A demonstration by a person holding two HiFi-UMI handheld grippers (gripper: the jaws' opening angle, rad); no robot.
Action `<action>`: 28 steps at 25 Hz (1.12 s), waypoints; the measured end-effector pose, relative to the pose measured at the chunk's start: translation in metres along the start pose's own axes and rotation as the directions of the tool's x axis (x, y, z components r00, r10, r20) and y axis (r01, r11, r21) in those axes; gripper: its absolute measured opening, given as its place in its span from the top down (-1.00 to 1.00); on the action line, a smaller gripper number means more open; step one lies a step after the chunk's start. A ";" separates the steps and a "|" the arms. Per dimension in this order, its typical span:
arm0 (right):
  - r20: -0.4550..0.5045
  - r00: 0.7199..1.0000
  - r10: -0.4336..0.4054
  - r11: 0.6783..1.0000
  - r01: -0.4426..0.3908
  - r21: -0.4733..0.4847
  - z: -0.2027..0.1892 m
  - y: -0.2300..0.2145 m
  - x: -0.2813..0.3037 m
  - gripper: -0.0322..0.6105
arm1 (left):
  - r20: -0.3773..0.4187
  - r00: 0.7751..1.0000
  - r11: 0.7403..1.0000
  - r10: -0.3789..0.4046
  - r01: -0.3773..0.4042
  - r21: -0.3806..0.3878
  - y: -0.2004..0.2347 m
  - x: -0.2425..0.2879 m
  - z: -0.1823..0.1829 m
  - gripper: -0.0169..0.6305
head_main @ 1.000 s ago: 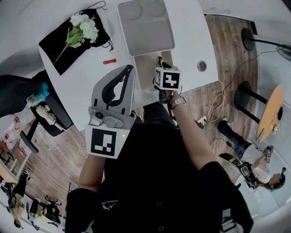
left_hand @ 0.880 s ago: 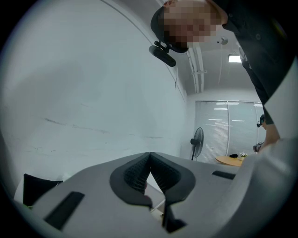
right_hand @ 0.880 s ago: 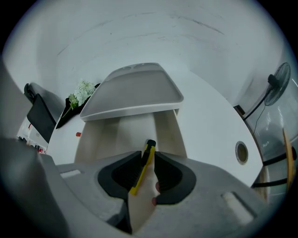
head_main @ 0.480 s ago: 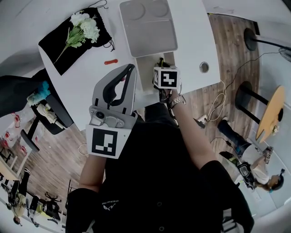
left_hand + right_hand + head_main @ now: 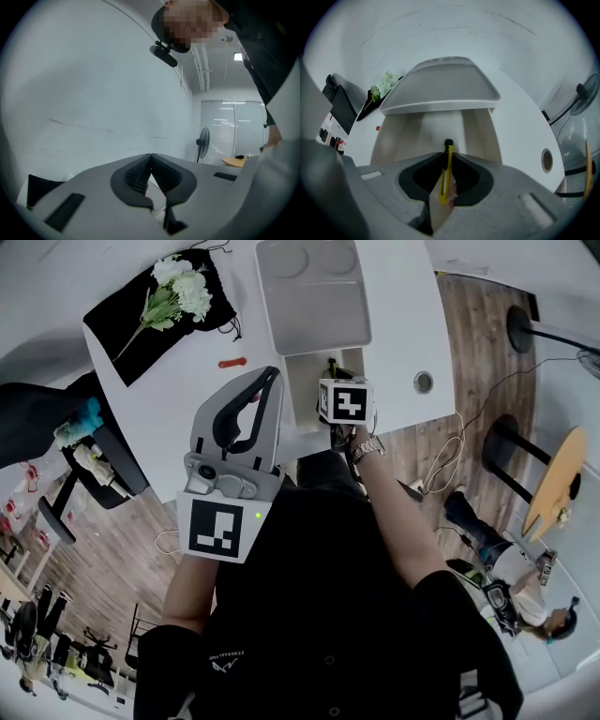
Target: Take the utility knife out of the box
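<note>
A yellow utility knife (image 5: pixel 447 168) with a black tip stands on edge between the jaws of my right gripper (image 5: pixel 447 157), which is shut on it. The gripper is just above the near end of the open cream box (image 5: pixel 415 133), whose grey lid (image 5: pixel 440 86) lies flipped back beyond it. From the head view, the right gripper (image 5: pixel 331 369) sits over the box (image 5: pixel 307 390) with the knife (image 5: pixel 330 364) poking out ahead of its marker cube. My left gripper (image 5: pixel 270 382) is raised close to the camera, left of the box. In its own view the left gripper (image 5: pixel 151 158) is shut and holds nothing.
A black cloth bag with white flowers (image 5: pixel 159 306) lies at the table's far left. A small red thing (image 5: pixel 231 362) lies on the white table (image 5: pixel 398 324) left of the box, and a round cable hole (image 5: pixel 424 382) is to the box's right. The table's near edge runs just below the box.
Nearly nothing: the head view drifts slightly, and both grippers keep their places, the right one still clamped on the knife over the box.
</note>
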State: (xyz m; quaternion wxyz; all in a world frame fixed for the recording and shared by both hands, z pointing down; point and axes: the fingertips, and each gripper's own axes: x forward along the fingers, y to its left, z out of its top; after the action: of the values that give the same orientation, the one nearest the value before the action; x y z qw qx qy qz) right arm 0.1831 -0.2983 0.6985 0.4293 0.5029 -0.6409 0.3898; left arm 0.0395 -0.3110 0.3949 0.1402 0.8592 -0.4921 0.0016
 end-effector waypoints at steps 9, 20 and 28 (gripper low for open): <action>0.035 0.999 0.033 0.999 -0.033 -0.022 0.001 0.001 -0.020 0.69 | 0.017 0.999 0.999 0.028 -0.028 0.022 -0.017 -0.016 0.008 0.93; 0.124 0.988 0.096 0.994 -0.088 -0.064 0.022 0.027 -0.036 0.69 | 0.038 0.998 0.999 0.041 -0.041 0.004 -0.001 -0.032 0.002 0.93; 0.228 0.963 0.141 0.987 -0.117 -0.114 0.028 0.036 -0.083 0.69 | 0.072 0.996 0.998 0.050 -0.051 0.019 -0.017 -0.063 0.013 0.93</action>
State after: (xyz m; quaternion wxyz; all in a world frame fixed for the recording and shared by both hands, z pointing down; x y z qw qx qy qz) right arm 0.1540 -0.2922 0.6084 0.3486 0.4808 -0.7374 0.3220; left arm 0.0194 -0.2526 0.3699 0.1135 0.8473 -0.5184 -0.0204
